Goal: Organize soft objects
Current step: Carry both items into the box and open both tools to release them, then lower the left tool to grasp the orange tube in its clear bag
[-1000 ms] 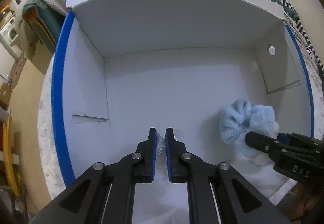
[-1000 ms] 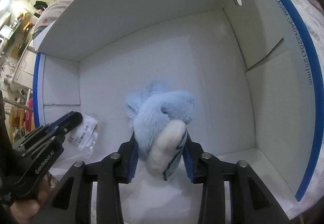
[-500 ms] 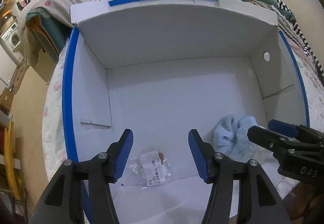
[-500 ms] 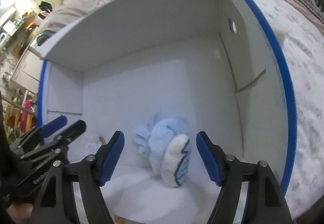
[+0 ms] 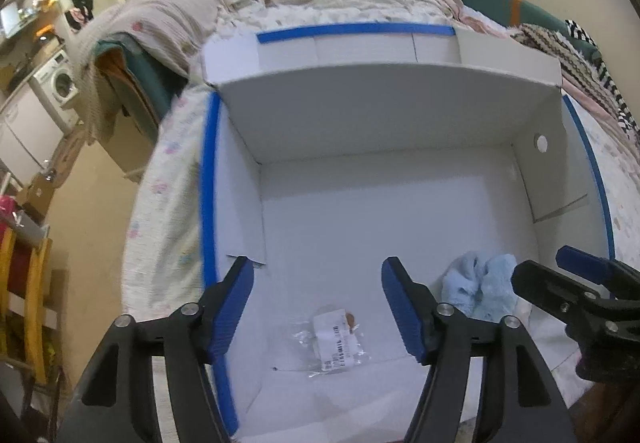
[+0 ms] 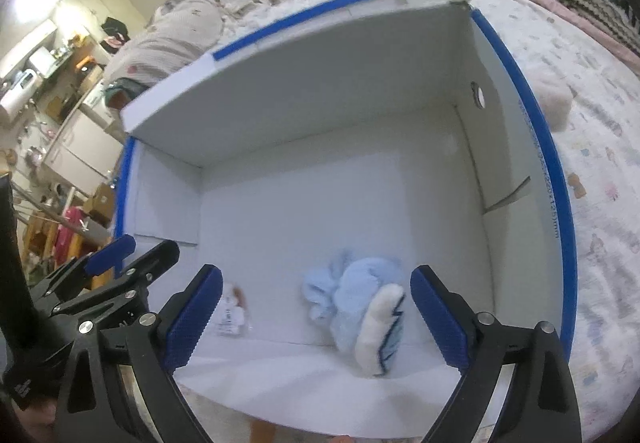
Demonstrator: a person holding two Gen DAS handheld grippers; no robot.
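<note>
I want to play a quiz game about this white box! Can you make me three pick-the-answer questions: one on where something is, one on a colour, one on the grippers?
1. Where does the fluffy toy lie?
A. on the bed
B. inside the white box
C. on a chair

2. What colour is the fluffy toy?
A. light blue
B. red
C. green

3. How does the right gripper stand?
A. shut on the toy
B. shut on the plastic packet
C. open, holding nothing

Answers: B, it rests on the box floor; A, its fur is pale blue; C, both pads stand clear of the toy, the jaws having just opened.
</note>
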